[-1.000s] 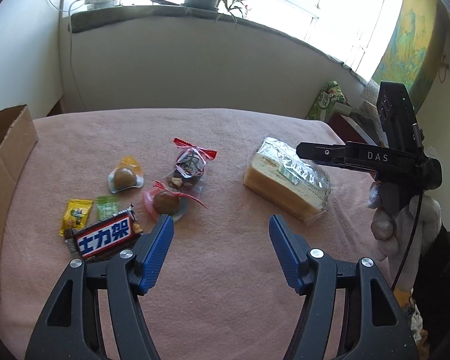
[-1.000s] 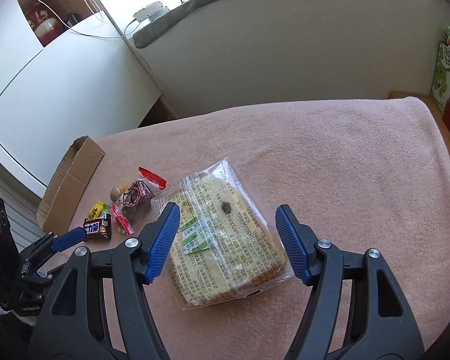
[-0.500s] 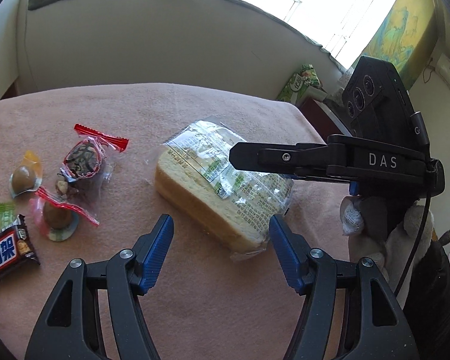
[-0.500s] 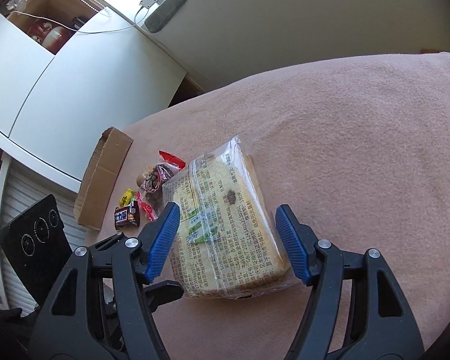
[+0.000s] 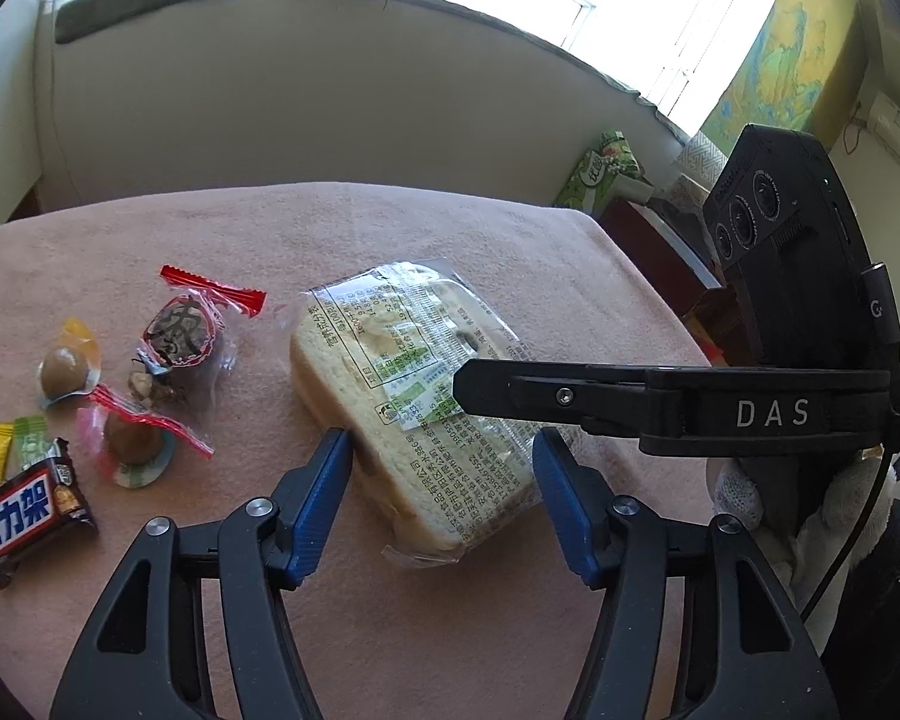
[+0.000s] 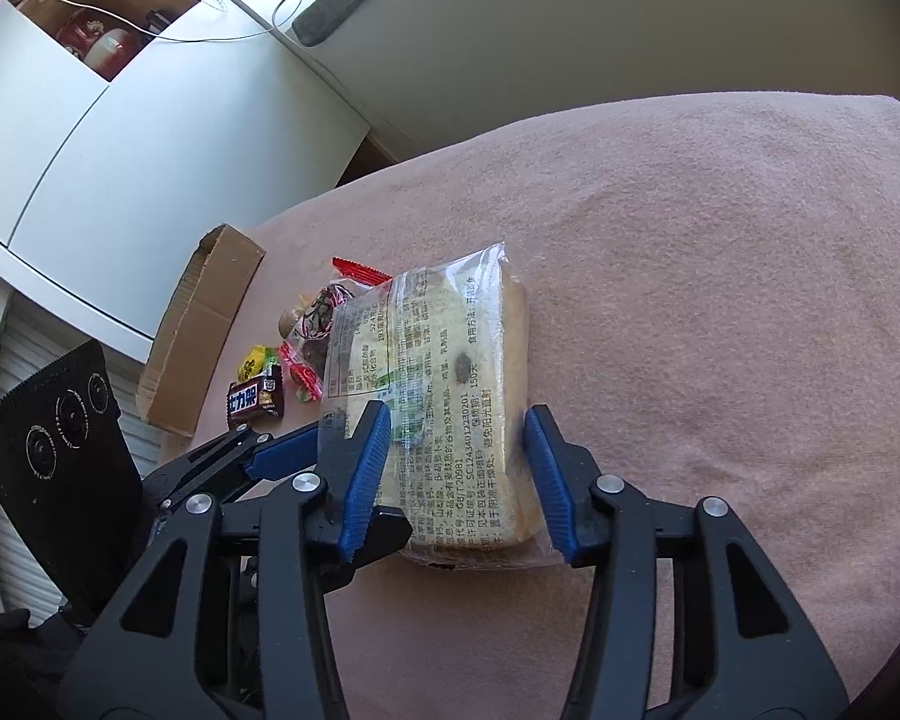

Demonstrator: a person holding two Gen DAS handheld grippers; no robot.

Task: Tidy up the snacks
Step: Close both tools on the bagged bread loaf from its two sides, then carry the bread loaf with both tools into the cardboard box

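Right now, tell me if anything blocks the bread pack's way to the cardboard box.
Yes: the small snacks and the left gripper lie between the bread pack and the cardboard box.

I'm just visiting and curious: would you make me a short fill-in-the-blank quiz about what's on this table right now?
1. The table is covered with a cloth of ____ colour.
2. The right tool has its blue pads on either side of a wrapped slice of ____.
3. The brown candy bar lies nearest the open ____ box at the table's edge.
4. The left tool is ____, with nothing gripped between its pads.

Missing words: pink; bread; cardboard; open
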